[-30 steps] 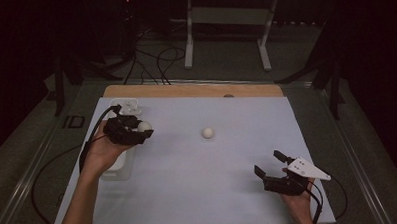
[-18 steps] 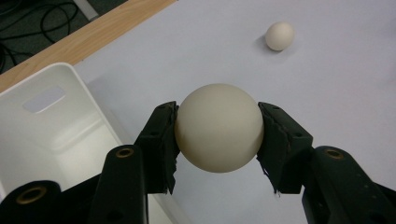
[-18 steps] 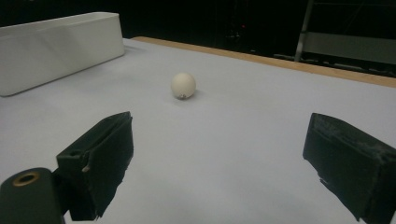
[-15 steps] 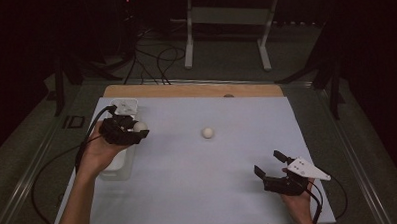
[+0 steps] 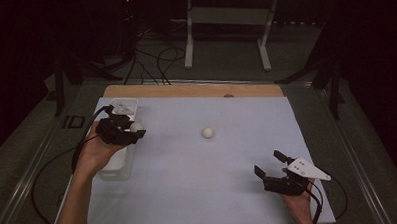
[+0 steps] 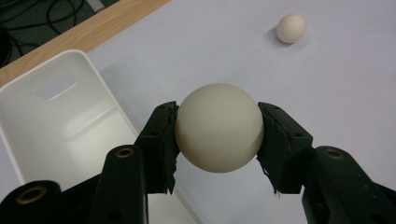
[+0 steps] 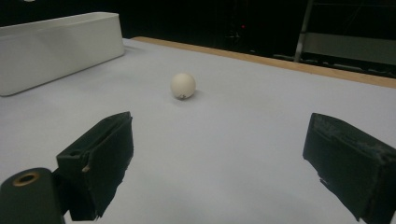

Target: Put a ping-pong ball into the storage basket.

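My left gripper (image 5: 132,130) (image 6: 217,140) is shut on a cream ball (image 6: 218,127) (image 5: 136,126), held above the right rim of a white bin (image 5: 118,145) (image 6: 60,126) at the table's left. A second cream ball (image 5: 208,133) (image 6: 291,28) (image 7: 183,86) lies alone on the pale table sheet near the middle. My right gripper (image 5: 269,163) (image 7: 224,163) rests low at the near right of the table, its jaws wide open with nothing between them, pointing toward the lone ball.
The pale sheet (image 5: 214,176) covers most of the table, with a wooden strip (image 5: 185,90) along the far edge. Cables (image 5: 155,63) and a white stand (image 5: 228,21) sit on the dark floor beyond. A cable trails from the left gripper off the table's left side.
The left hand has shifted slightly left and toward the far edge with its ball, closer over the bin. The right gripper has stayed where it was.
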A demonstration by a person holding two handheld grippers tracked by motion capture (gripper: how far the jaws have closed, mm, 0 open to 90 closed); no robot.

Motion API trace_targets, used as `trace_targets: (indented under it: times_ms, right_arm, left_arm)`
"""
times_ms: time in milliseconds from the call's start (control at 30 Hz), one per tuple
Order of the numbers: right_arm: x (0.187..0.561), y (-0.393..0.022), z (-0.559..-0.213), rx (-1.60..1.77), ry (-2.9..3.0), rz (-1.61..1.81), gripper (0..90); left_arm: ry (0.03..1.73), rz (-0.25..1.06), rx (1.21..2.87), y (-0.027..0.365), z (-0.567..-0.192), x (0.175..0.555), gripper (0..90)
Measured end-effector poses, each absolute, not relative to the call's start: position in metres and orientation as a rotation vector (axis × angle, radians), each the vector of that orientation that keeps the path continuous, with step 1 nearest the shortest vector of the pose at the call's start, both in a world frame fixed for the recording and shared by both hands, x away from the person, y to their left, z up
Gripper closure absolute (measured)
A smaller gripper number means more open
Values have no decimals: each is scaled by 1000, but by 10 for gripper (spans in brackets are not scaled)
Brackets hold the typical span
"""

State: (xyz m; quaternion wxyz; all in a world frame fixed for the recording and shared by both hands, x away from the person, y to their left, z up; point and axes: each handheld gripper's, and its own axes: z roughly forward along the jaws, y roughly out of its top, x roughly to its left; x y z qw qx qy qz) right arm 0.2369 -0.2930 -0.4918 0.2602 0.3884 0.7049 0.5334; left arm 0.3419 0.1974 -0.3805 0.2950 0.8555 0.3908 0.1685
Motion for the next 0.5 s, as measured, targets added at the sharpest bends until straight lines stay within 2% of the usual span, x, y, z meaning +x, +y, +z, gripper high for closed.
trace_targets:
  times_ms: [500]
  right_arm:
    - [237,-293,-492,1050,1914,1444,84]
  left_arm:
    - [1104,471,2293,205,-383,342,511]
